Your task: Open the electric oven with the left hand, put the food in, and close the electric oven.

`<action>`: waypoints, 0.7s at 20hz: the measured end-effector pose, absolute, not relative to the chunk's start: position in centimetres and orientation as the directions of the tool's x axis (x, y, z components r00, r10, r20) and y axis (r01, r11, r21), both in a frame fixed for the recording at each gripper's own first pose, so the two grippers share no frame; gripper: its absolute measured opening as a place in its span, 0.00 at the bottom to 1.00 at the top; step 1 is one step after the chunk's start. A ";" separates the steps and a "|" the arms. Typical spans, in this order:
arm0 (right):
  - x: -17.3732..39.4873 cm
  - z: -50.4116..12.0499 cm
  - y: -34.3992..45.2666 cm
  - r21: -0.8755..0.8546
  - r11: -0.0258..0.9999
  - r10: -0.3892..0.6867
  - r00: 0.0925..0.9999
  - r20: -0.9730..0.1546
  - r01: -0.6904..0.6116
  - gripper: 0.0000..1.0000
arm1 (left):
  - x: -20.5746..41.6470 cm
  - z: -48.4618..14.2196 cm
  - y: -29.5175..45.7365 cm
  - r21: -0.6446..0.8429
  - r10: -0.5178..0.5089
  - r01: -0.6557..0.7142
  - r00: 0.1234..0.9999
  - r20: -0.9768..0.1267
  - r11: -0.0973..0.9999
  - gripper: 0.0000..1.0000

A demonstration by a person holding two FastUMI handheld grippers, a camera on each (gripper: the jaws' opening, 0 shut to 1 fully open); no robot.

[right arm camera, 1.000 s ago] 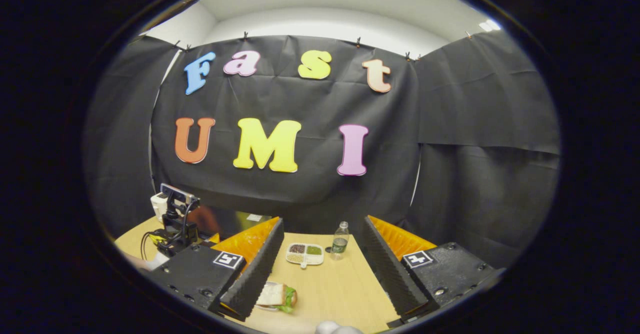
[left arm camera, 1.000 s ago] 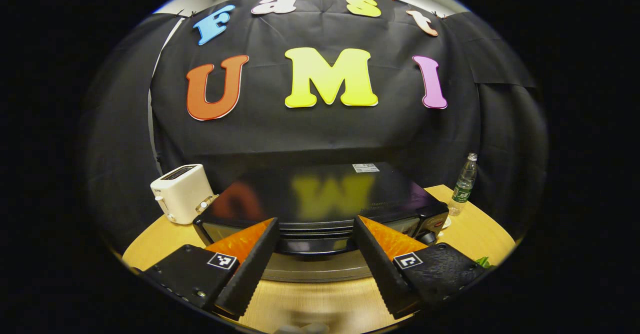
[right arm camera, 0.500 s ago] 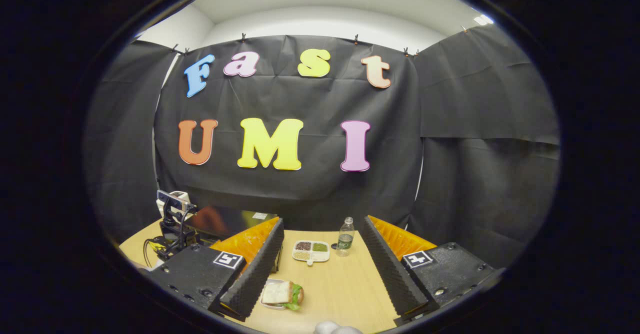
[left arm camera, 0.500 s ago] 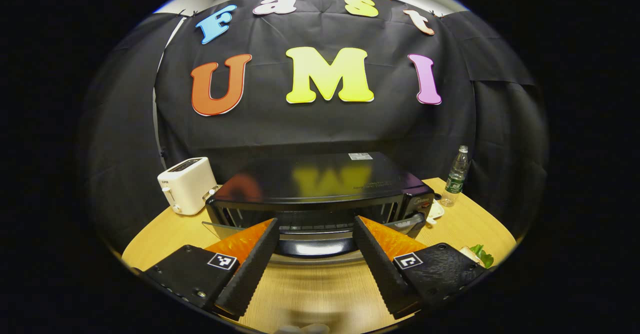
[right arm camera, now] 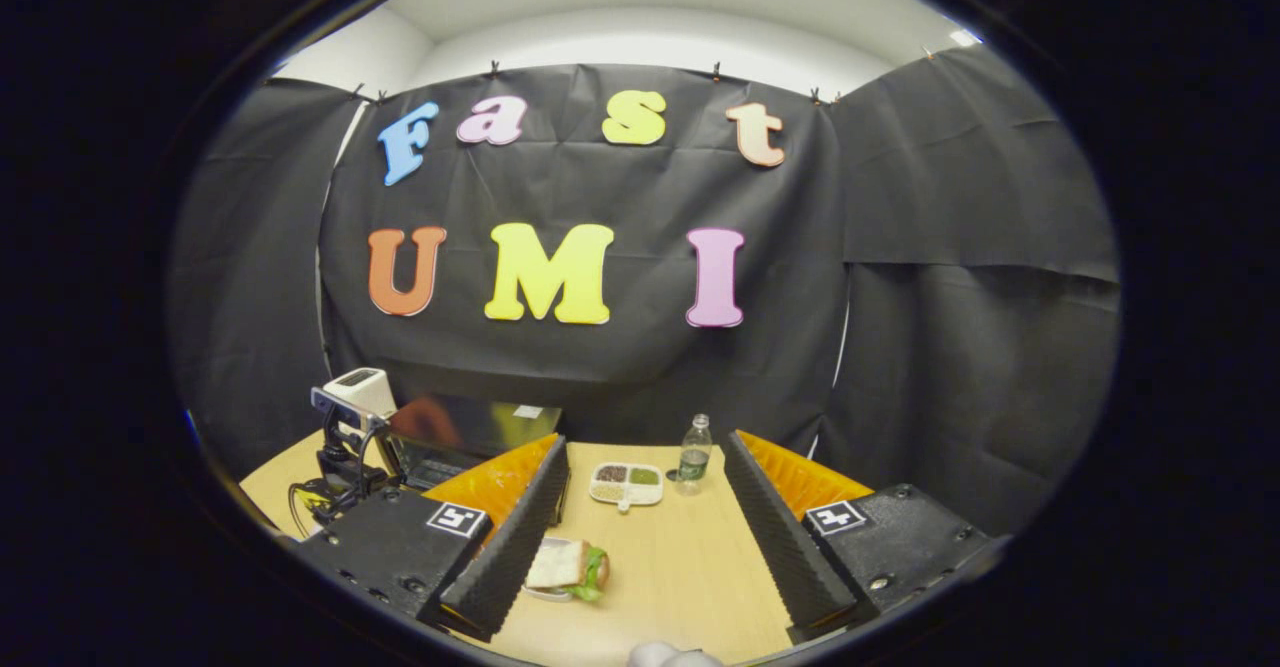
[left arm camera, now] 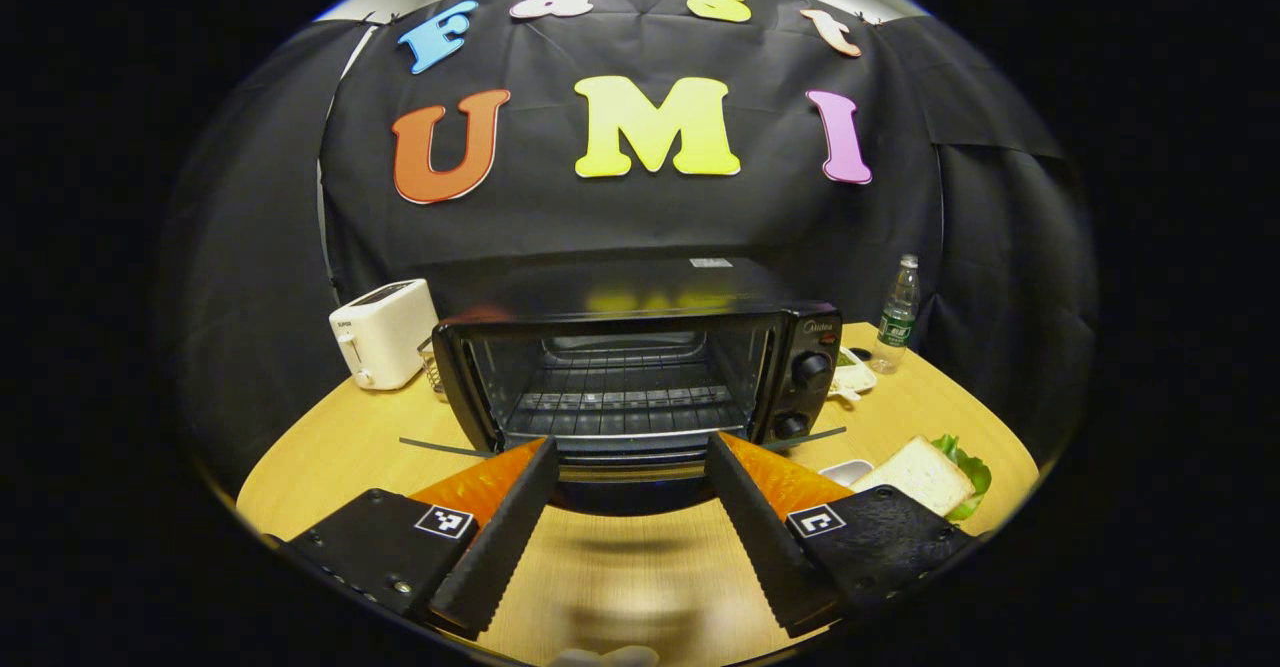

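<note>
Two grippers spread wide and empty: left gripper [left arm camera: 625, 507] fronts the open oven [left arm camera: 630, 367], so bring right gripper [right arm camera: 640, 537] onto the sandwich [right arm camera: 568, 567] on the desk [right arm camera: 670, 567], gripping gently.

Black oven [left arm camera: 640, 347] open, rack bare; sandwich [left arm camera: 925, 475] on table beside.

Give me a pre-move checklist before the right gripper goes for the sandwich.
1. Oven door down, cavity exposed: ok.
2. Wire rack bare, room for food: ok.
3. Left gripper jaws apart, holding nothing: ok.
4. Right gripper jaws apart, ready to grasp: ok.
5. Sandwich on its plate on the table, beside the right gripper's left finger, untouched: ok.
6. Door fully lowered and resting: cannot tell.
</note>
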State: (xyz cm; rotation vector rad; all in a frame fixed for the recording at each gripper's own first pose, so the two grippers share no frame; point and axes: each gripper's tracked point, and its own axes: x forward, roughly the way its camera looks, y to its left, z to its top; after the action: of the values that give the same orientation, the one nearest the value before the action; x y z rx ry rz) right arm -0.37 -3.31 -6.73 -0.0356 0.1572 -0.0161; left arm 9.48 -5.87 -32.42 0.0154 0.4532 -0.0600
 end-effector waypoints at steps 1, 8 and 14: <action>-0.6 -7.1 -3.2 -0.034 0.999 -0.017 0.986 -0.165 0.012 0.98 | 9.0 -32.9 -5.9 -0.001 -0.055 0.061 0.892 -0.448 0.998 0.98; -1.6 -8.9 -2.8 -0.041 0.999 -0.009 0.981 -0.196 0.001 0.98 | 5.9 -36.0 -5.8 0.003 -0.057 0.068 0.859 -0.509 0.998 0.98; -1.9 -10.3 -2.7 -0.034 0.999 -0.008 0.976 -0.219 0.001 0.98 | 4.1 -39.4 -5.8 0.011 -0.057 0.077 0.817 -0.574 0.997 0.89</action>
State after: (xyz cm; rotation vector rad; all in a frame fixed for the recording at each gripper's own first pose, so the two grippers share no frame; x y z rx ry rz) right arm -1.88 -2.66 -10.29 -0.0336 0.2210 -0.0046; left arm 4.05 -5.84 -39.43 0.0337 0.6104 -0.0713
